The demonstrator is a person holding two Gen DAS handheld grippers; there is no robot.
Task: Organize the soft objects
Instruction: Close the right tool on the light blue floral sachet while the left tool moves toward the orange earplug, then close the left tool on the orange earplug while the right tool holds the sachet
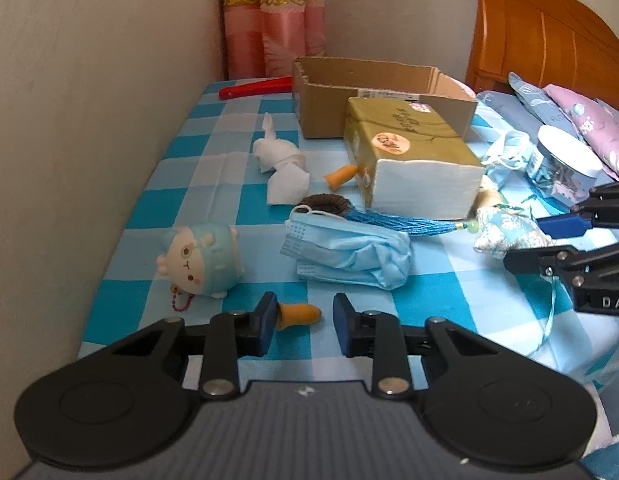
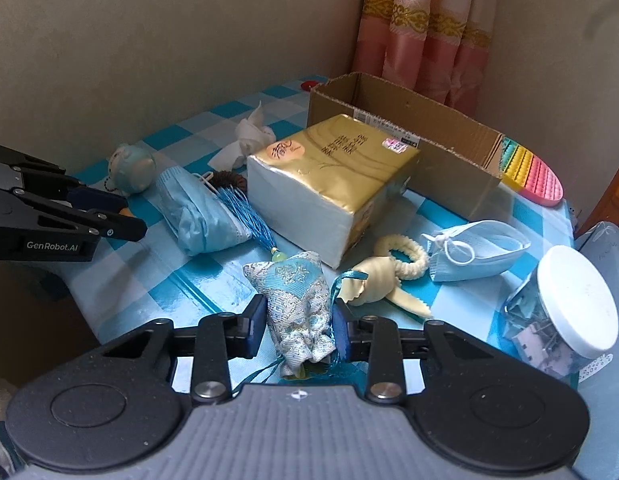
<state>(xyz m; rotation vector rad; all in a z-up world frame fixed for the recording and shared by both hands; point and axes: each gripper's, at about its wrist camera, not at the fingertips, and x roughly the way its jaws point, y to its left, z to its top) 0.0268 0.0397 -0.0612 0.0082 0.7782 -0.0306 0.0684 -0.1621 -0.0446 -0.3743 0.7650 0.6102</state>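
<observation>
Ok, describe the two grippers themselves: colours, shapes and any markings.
Both look alike: the left gripper and right gripper have black linkage arms with silver rivets, dark blue finger pads, round black side discs and a grey ribbed body. The left gripper's side reads "GenRobot.AI" in white. No cables or sleeves show.

The cardboard box (image 2: 409, 136) hides most of the pastel bubble mat (image 2: 533, 176) and nearly all of the red tool (image 1: 255, 87) behind it. The tissue pack (image 1: 413, 160) covers the end of one orange earplug (image 1: 341, 174). The left hand-held gripper (image 1: 303, 322) overlaps another earplug (image 1: 299, 315). Print on the pack's label is too small to read.
</observation>
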